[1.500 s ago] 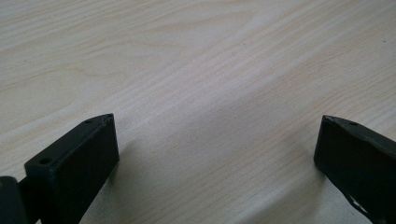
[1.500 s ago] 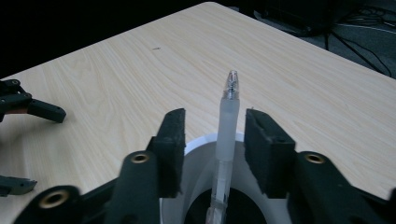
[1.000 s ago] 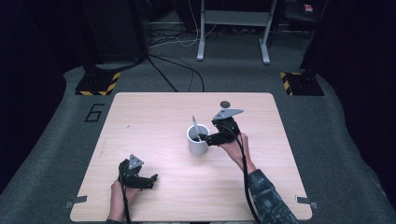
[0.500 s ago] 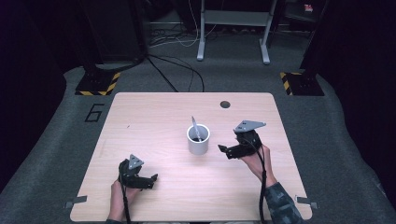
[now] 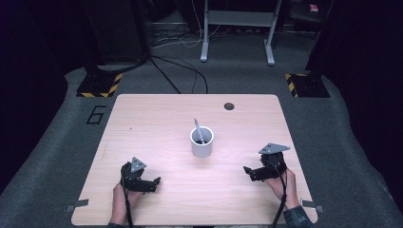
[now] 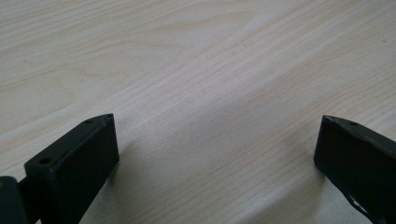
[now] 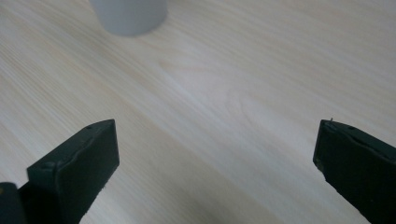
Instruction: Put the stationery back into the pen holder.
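Near the front edge of the light wooden table (image 5: 142, 118), the left gripper (image 5: 153, 184) rested with jaws wide apart, holding nothing. The right gripper (image 5: 248, 172) sat near the right edge; its jaws had just been opening, with nothing between them. Farther back, mid-table, stood the white round cup (image 5: 201, 142) with a grey spoon (image 5: 198, 130) inside.

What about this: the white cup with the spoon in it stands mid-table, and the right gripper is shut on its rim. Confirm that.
Not quite. The white cup with the spoon does stand mid-table, but the right gripper is open and well clear of it, as the high view shows; its fingers have just been opening, nothing between them.
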